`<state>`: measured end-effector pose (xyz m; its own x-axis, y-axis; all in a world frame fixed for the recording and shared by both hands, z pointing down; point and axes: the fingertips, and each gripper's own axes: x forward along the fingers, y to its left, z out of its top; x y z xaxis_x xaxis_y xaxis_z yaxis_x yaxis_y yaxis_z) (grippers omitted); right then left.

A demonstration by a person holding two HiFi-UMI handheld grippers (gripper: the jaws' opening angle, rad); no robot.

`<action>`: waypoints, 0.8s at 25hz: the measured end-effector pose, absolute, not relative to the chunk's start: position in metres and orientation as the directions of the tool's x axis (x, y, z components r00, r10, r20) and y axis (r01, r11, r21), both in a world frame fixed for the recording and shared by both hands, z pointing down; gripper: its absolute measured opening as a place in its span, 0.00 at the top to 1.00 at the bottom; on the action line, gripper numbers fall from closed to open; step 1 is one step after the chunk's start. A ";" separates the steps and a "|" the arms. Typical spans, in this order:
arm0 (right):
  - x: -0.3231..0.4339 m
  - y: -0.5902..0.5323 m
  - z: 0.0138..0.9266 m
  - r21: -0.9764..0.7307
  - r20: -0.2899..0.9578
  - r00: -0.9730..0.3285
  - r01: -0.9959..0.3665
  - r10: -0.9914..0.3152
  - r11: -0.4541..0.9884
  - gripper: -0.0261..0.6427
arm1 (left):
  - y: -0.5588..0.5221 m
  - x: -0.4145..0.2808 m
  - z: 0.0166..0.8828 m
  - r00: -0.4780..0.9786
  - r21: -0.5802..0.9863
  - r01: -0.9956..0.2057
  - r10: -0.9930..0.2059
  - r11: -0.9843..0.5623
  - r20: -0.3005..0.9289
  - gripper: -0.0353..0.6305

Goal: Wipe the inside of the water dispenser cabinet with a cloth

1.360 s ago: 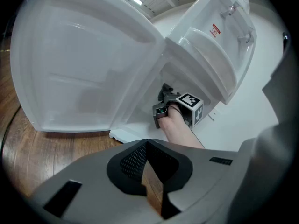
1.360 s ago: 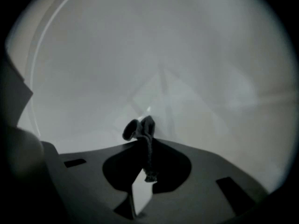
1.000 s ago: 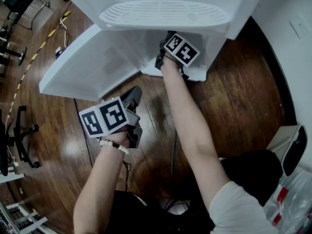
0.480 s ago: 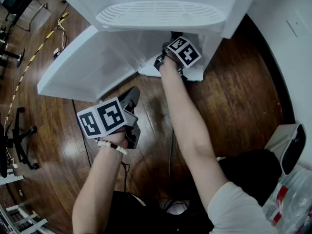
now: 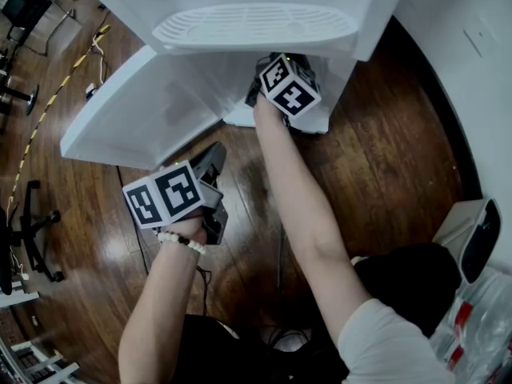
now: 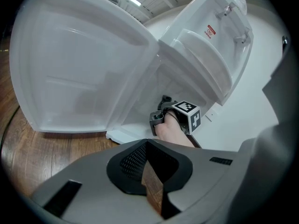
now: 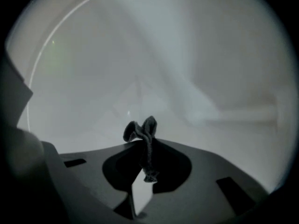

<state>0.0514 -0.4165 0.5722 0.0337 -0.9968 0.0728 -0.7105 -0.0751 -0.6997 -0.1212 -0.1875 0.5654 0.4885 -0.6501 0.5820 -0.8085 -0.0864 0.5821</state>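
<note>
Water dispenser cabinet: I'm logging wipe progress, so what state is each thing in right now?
cabinet door: swung wide open.
cloth: bunched, pinched between jaws.
right gripper: shut on the cloth.
left gripper: shut, nothing between its jaws.

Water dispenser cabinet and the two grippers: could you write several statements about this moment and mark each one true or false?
1. The right gripper, inside the cabinet, is shut on a dark cloth. True.
2. The left gripper also holds a cloth. False: its jaws are together with nothing between them.
3. The cabinet door stands open. True.
4. The left gripper is inside the cabinet. False: it hangs outside, over the wooden floor.
</note>
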 end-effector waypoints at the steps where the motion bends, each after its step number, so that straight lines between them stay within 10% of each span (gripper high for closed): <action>1: 0.052 -0.417 0.559 -0.686 0.023 0.036 -0.726 -0.999 -0.042 0.90 | -0.188 -0.121 0.565 0.489 0.584 -0.807 -0.651 -0.086 0.581 0.96; 13: 0.053 -0.411 0.482 -0.652 -0.162 0.014 -0.752 -0.987 0.096 0.90 | -0.188 -0.123 0.570 0.492 0.596 -0.800 -0.648 -0.072 0.581 0.96; 20: 0.053 -0.416 0.556 -0.714 0.042 0.034 -0.698 -0.999 -0.054 0.90 | -0.188 -0.120 0.570 0.498 0.599 -0.797 -0.644 -0.076 0.581 0.96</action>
